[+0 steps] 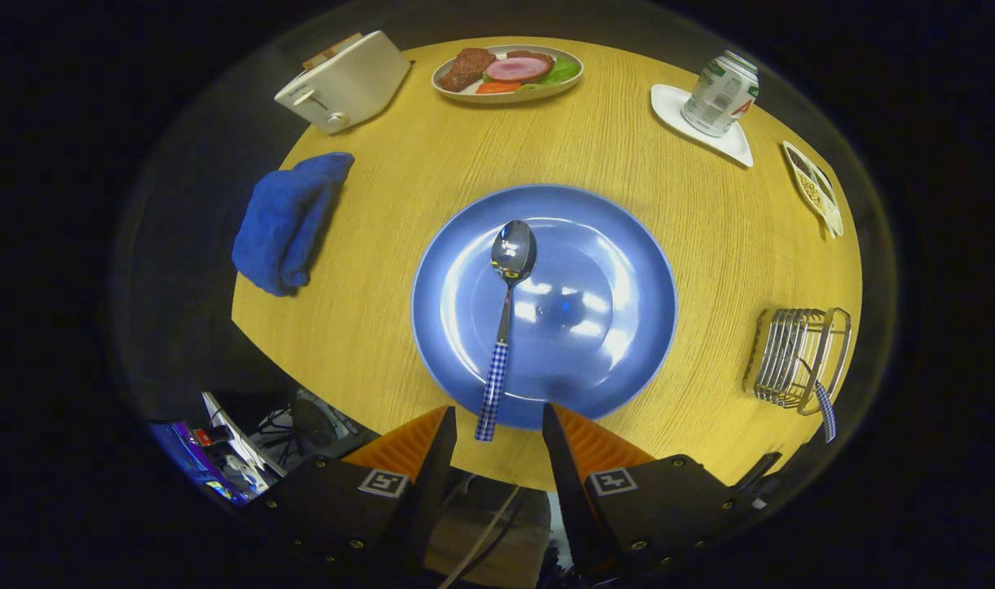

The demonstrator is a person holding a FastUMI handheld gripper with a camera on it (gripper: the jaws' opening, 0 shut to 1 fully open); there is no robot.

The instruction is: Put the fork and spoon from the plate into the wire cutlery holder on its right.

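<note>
Fingers of the gripper [491,429] stand spread apart and hold nothing, poised above the near edge of a round wooden table [383,213]. Between their tips, and a little ahead, lies the checked handle end of a spoon [504,315]. It rests on a blue plate [620,270] with its shiny bowl pointing away towards the plate's middle, while the handle overhangs the near rim.

To the right of the plate, apart from it, stands the wire cutlery holder [796,360]. A checked handle like the spoon's pokes from its near side, which is probably the fork, already put away; its head cannot be made out among the wires.

So the spoon seems to be the piece left. A good grasp would come straight down over the checked handle where it clears the rim, with the fingers either side of it across its width, closing firmly because the handle is narrow and could twist. Lifting level before swinging right should keep the bowl from dragging on the plate.

Farther off sit a folded blue cloth [289,221], a white toaster [346,82], a dish of food [510,72], a drinks can [720,92] on a white coaster, and a small tray near the table's right edge whose contents are too small to tell. Clutter below the table's near left edge is dim and unclear.
</note>
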